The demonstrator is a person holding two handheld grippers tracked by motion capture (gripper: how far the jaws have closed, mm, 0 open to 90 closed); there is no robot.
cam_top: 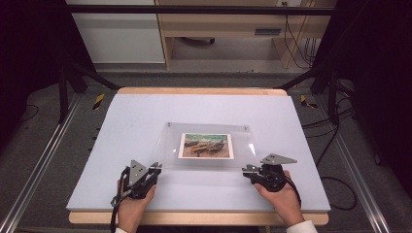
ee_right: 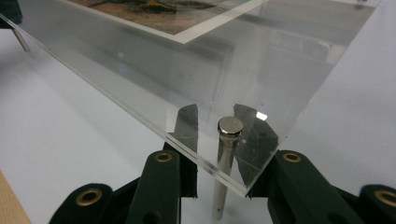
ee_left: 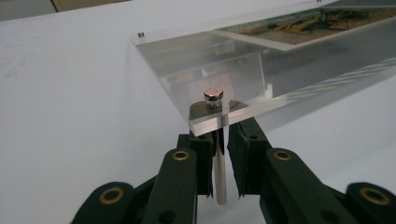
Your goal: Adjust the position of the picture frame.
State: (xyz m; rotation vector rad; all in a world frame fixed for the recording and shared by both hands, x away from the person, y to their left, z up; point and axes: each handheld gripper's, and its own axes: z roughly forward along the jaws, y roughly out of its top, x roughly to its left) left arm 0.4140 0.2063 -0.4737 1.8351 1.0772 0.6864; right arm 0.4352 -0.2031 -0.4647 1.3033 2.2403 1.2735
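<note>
Left tool has its jaws nearly closed on the metal standoff leg under the near-left corner of the clear acrylic photo frame; the pads seem to pinch the pin, though the contact itself is hard to make out. Right tool stands with a wider gap: its jaws straddle the near-right standoff pin without pressing on it. The frame sits in the middle of the white surface, with a printed picture sandwiched flat inside and small metal caps at the corners. I judge the frame stiff and moderately heavy, since the slab is thick, with polished faces that would be slippery and would scratch or chip at an edge if knocked. The legs look like the soundest hold, being narrow, hard and round, though a round pin may twist in a pinch. Gripping both near legs evenly should keep the panel level; lifting from one corner alone would likely tip it.
</note>
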